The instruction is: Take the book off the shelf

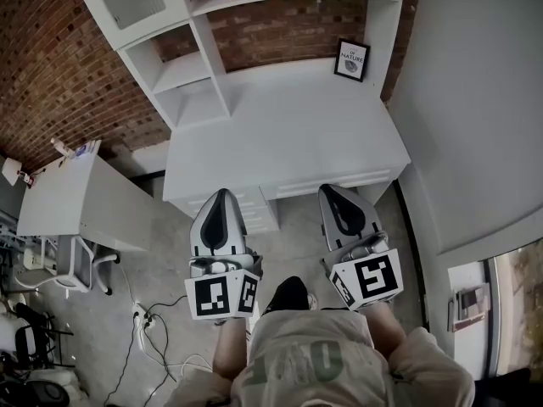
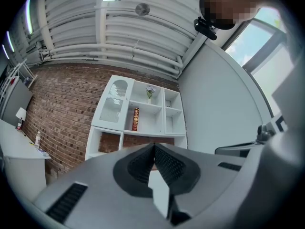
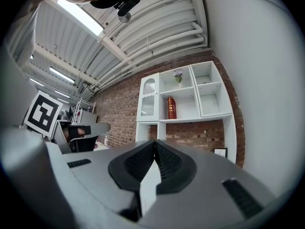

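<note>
Left claw (image 2: 153,147) and right claw (image 3: 154,143) both pinched together, empty. The red upright hardback book (image 3: 171,108) sits mid-cubby in the white shelf unit (image 3: 205,118), well off. I'd lift one claw, spread it, approach spine-on.

- One red book (image 3: 171,108) is counted.
- One framed picture (image 1: 352,59) is counted.
- One flower vase (image 3: 178,77) is counted.
- Two grippers are counted: left gripper (image 1: 223,193), right gripper (image 1: 327,190).
</note>
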A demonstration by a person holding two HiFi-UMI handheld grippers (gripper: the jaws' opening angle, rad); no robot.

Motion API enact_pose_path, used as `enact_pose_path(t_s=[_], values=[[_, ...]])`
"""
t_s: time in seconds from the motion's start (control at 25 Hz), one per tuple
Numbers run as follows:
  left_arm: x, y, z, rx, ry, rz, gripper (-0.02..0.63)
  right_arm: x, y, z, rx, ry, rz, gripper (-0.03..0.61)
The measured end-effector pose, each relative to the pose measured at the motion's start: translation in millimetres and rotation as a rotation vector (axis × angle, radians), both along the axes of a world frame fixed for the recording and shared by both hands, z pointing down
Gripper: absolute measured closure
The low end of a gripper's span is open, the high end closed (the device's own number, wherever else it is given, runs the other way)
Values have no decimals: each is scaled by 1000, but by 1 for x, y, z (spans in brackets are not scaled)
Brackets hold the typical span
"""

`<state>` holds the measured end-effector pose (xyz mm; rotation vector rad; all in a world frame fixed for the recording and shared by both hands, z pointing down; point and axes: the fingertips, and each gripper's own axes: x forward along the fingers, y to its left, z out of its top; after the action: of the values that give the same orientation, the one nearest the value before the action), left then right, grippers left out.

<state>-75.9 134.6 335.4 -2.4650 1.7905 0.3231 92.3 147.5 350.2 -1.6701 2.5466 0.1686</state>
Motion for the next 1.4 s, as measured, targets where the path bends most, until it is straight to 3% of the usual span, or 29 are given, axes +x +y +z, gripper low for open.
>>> enact_pose_path(t_s=[0.28, 0.6, 0.84, 1.4], values=[[6, -17, -4, 38, -6, -5, 601, 8, -17, 0, 16, -10, 11, 563], [13, -74, -7, 84, -1, 35, 601, 3, -70, 2, 43, -3, 24, 563], [18, -139, -13, 105, 6, 54, 601, 2, -137, 0, 34, -12, 33, 563], [-12, -325, -69, 177, 7, 54, 601, -44, -324, -68, 149, 38, 10, 563]])
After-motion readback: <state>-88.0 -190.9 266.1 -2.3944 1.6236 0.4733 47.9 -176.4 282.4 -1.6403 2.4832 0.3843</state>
